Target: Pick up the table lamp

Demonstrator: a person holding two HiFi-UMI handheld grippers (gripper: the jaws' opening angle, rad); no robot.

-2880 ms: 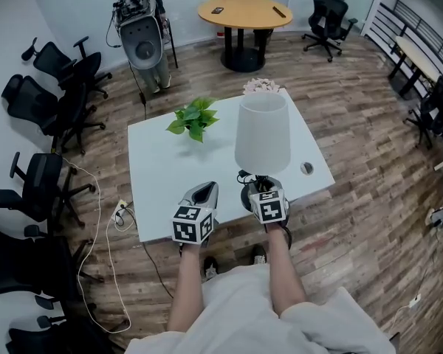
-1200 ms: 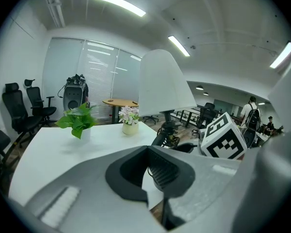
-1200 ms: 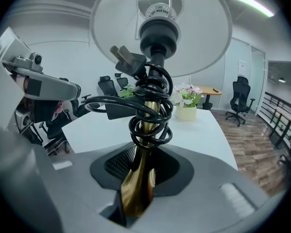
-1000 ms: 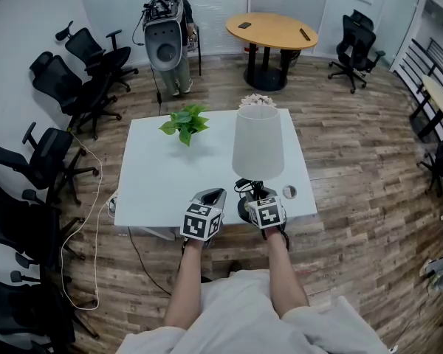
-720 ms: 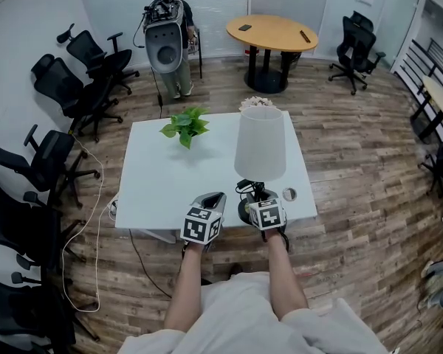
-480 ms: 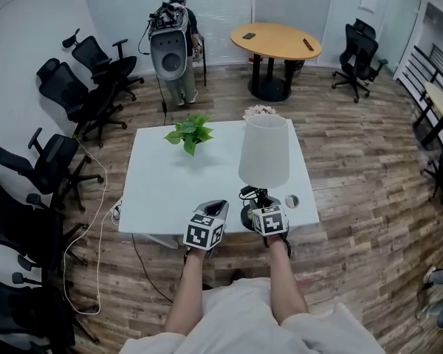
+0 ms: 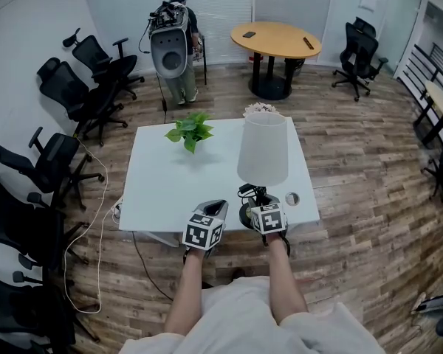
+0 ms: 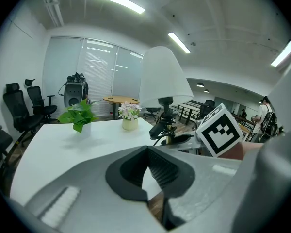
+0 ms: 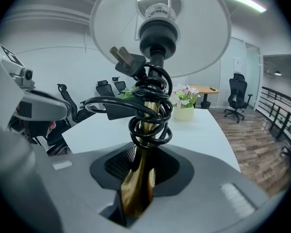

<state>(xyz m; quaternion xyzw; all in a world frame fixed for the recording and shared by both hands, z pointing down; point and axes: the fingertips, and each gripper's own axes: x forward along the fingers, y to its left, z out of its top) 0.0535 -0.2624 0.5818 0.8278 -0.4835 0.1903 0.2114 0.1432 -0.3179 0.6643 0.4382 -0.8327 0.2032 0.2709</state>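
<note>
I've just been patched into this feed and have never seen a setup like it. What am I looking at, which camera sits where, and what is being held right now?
There is no robot here. A person wears a camera on the head and holds a two-jaw tool in each hand. The head view looks down on a white table with a green plant, a pot of flowers, a small round item and the table lamp. The other two views come from cameras that ride on the tools and look along their jaws. The left tool has its jaws apart with nothing between them, beside the lamp. The right tool is closed on the lamp's brass stem, below the black cord wound round it. I cannot tell whether the lamp's base has left the table.
</note>
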